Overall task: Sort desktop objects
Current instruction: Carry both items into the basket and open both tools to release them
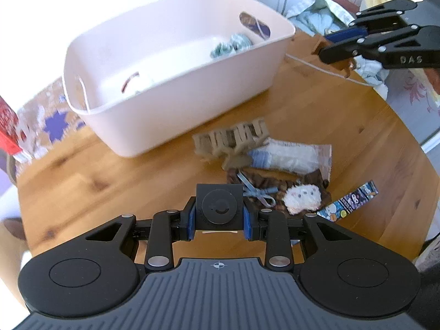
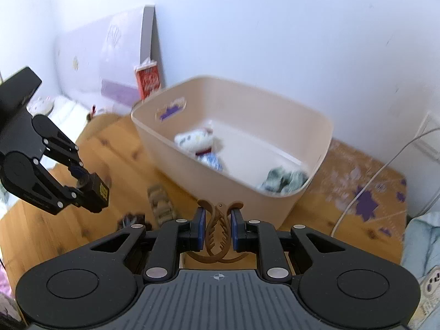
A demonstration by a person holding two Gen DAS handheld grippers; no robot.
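My left gripper is shut on a small black cube-shaped box with a round disc on its face, held above the wooden table. The same box shows in the right wrist view, carried by the left gripper. My right gripper is shut on a brown hair claw clip, raised in front of the pale pink bin. From the left wrist view, the right gripper hangs beyond the bin's right corner with the clip.
The bin holds a white plush toy and a teal crumpled cloth. On the table lie a tan claw clip, a blue-white packet, a brown scrunchie with a blue bow, a white fluffy clip and a sticker card. A white cable crosses the table.
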